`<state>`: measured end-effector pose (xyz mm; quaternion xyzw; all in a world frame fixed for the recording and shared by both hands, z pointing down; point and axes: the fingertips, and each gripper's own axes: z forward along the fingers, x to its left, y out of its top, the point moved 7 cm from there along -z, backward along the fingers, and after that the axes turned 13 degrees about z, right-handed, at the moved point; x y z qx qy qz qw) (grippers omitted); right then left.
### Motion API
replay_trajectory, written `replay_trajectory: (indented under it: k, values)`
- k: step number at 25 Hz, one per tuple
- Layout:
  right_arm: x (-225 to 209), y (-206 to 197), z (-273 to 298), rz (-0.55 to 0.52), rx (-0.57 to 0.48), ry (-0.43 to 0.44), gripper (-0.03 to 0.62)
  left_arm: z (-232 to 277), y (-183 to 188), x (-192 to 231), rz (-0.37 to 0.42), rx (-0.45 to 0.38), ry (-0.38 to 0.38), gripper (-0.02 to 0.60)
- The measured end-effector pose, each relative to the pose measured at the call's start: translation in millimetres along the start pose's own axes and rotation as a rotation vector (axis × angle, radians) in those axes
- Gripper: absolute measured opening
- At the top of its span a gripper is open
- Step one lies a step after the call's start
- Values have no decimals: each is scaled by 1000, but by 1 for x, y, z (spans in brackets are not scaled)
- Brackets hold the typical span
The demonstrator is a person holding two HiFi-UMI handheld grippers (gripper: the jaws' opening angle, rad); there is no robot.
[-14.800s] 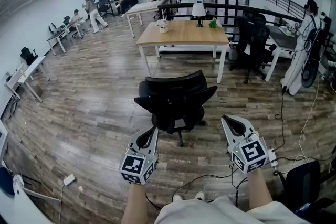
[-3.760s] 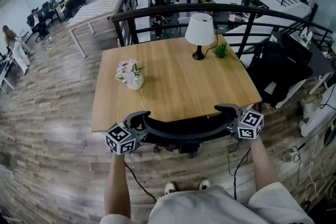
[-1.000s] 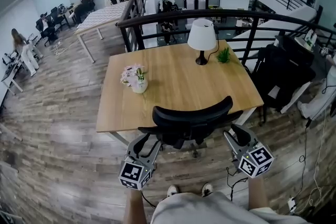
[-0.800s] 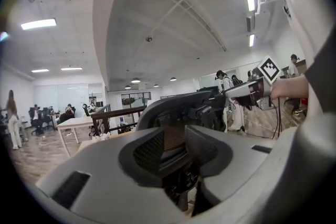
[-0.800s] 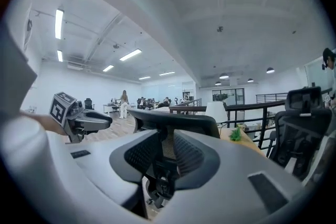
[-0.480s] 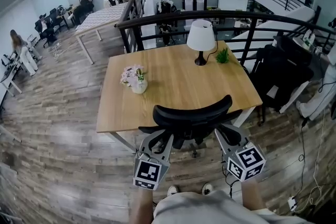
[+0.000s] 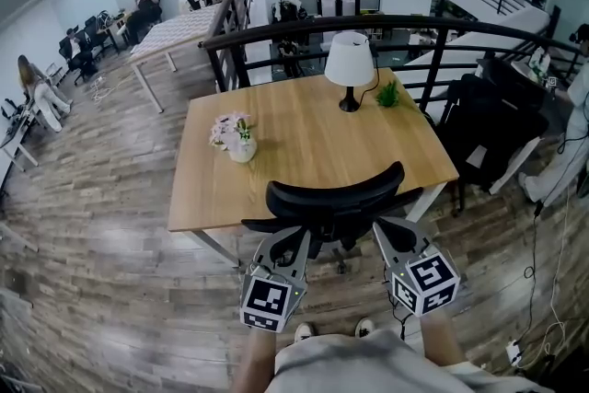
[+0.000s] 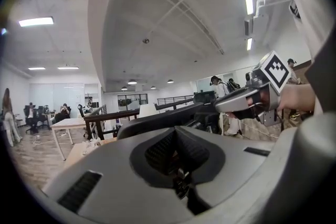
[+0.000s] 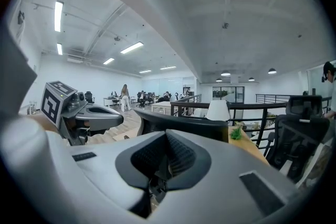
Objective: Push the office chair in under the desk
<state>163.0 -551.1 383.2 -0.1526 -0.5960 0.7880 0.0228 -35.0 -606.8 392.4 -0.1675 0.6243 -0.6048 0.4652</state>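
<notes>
The left gripper point(image 7: 296, 242) and the right gripper point(image 7: 381, 229) had just been closing and were shut, with nothing between the jaws. The office chair point(image 7: 336, 191) stood just on their far side, backrest running left to right, seat under the near edge of the desk point(image 7: 304, 135). Both tips looked equally near, not touching.

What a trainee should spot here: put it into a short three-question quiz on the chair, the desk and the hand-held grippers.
1. True or false: the left hand-held gripper grips the office chair.
2. What stands beside the lamp on the desk? A) small green plant B) laptop C) mug
3. How do the jaws of the right hand-held gripper stand?
Key: 1 false; 2 A; 3 shut, nothing between them.
</notes>
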Motion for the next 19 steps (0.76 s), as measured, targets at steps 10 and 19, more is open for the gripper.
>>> replay_trajectory:
  k: [10,19]
  values:
    - [-1,-7,1,10,15,7,21,0,-6,-4,-24,17,7,9]
    - [-6,-15,-4,2,37,-15,21,0,-8,-8,-24,20,-10,9]
